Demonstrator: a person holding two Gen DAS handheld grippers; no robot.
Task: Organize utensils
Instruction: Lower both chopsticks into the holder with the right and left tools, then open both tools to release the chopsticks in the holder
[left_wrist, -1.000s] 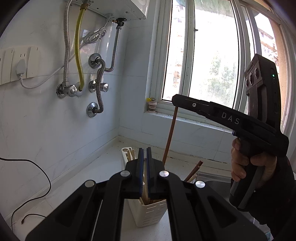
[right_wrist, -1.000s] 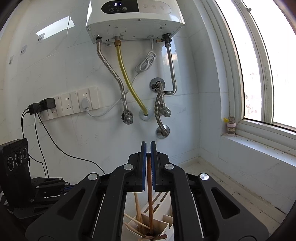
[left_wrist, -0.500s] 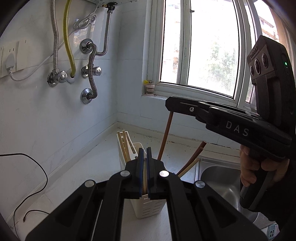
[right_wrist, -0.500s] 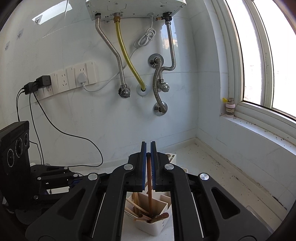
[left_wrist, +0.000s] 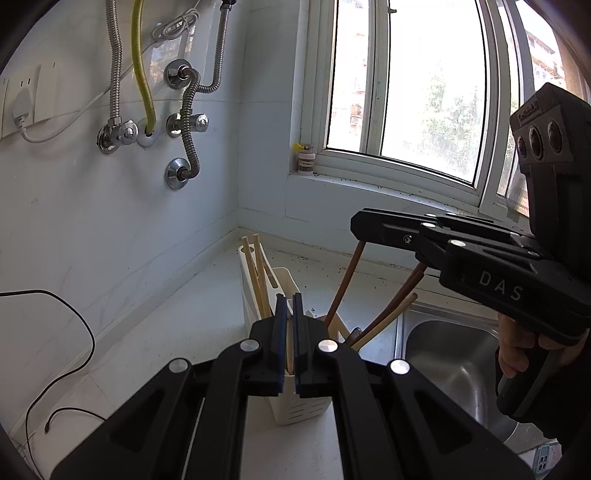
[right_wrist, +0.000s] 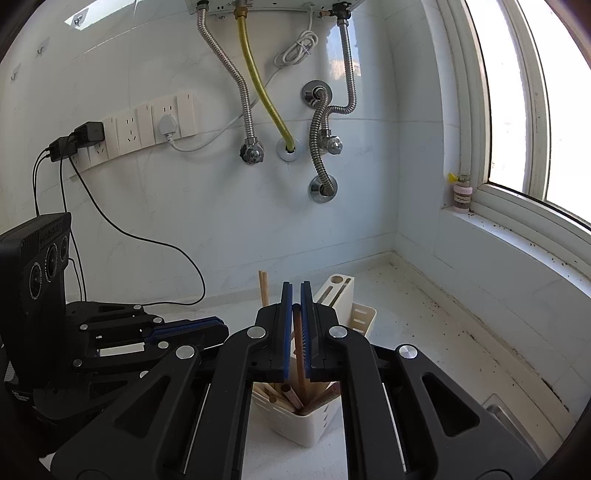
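- White plastic holder (left_wrist: 295, 406) stands on the pale counter (left_wrist: 177, 332), just left of the steel sink (left_wrist: 443, 354); it is the near thing in both views.
- The left tongs (left_wrist: 290, 325) are pressed together on a pale chopstick (left_wrist: 290, 350) whose lower end reaches into the holder.
- The right tongs (right_wrist: 296, 317) are clamped on a brown chopstick (right_wrist: 300, 354) that stands nearly upright with its foot in the holder.
- Only the left view shows the sink, the window (left_wrist: 406, 92) and the hand (left_wrist: 517, 350) gripping the right tool, with the brown stick hanging from its tip.
- Only the right view looks down into the holder and shows the socket strip (right_wrist: 147, 125) with black plugs.
- Count in the left view: two pale sticks (left_wrist: 256, 277) rise at the holder's far end and three sticks lean out to the right, two brown and one pale, besides the two held.
- Both views show three steel hoses, one yellow hose (right_wrist: 262, 92) and one small bottle (right_wrist: 462, 192) on the sill.
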